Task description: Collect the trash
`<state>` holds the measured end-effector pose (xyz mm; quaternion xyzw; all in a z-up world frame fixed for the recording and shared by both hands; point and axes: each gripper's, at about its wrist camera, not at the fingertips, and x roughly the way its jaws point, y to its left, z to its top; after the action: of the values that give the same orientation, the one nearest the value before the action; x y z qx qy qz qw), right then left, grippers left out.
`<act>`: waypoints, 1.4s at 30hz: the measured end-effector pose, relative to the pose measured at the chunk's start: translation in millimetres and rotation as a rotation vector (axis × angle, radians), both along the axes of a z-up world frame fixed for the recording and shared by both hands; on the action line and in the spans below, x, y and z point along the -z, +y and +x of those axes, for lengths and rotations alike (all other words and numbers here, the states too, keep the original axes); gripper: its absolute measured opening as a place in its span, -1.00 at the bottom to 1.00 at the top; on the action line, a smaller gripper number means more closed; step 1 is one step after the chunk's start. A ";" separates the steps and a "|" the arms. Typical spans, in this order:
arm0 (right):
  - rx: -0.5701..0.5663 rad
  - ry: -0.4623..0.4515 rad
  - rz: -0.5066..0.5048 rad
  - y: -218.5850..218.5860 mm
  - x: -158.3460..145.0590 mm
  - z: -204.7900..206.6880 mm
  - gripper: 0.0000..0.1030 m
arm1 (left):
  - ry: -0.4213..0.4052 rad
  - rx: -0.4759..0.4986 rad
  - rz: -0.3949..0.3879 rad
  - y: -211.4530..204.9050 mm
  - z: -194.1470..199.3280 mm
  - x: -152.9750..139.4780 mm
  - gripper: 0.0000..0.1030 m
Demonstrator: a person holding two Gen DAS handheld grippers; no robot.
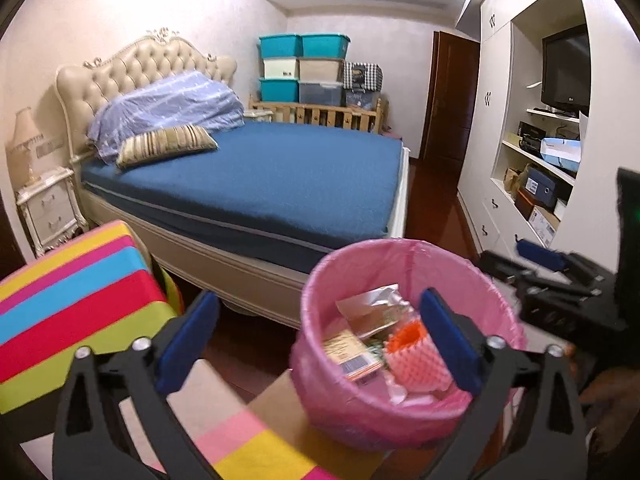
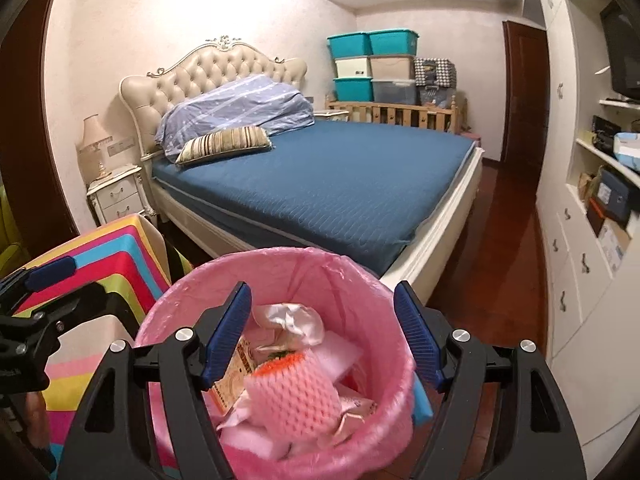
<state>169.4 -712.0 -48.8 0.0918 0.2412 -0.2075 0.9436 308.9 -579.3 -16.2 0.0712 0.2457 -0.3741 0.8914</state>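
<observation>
Bedroom: bed (image 2: pixel 340 184) behind, striped table (image 1: pixel 76 300) at left. Pink-lined bin (image 2: pixel 280 280) in the foreground, on the floor just beside the table, holding the trash: foam net (image 2: pixel 288 392), wrappers (image 1: pixel 352 356), crumpled paper (image 2: pixel 292 320). Both tongs wide open and empty, nothing between the pads: left gripper (image 1: pixel 316 340) spread beside the bin's near rim, right gripper (image 2: pixel 322 340) spread over its mouth. Drop apparently done. Best now: lift clear of the liner without snagging the thin plastic, keep the jaws spread, check the table and floor for leftover scraps, approach the next piece from above.
</observation>
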 end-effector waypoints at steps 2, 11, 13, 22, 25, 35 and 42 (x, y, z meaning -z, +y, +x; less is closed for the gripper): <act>0.010 -0.005 -0.009 8.7 -9.8 -7.7 0.54 | -0.019 0.006 0.003 14.5 -5.6 -5.4 0.90; 0.090 0.002 -0.062 80.3 -54.5 -75.3 0.64 | -0.224 -0.016 -0.007 96.9 -65.7 -49.7 0.91; 0.092 0.012 -0.066 92.6 -56.5 -84.9 0.64 | -0.221 0.002 -0.014 112.7 -78.9 -53.4 0.91; 0.071 0.038 0.019 135.7 -29.0 -123.1 0.64 | -0.132 0.049 0.009 157.3 -127.5 -36.8 0.91; 0.056 0.051 0.030 135.7 -21.3 -126.2 0.64 | -0.106 0.036 0.020 167.1 -132.5 -25.2 0.91; 0.005 0.034 0.019 139.9 -14.9 -127.4 0.64 | -0.095 0.028 0.014 166.2 -136.6 -25.6 0.91; 0.011 0.039 0.011 139.5 -13.8 -127.4 0.64 | -0.096 0.059 0.049 153.4 -136.6 -22.3 0.91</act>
<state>42.1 -572.6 -35.0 0.0945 0.2601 -0.2132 0.9370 172.4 -425.9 6.1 0.1182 0.2094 -0.3900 0.8889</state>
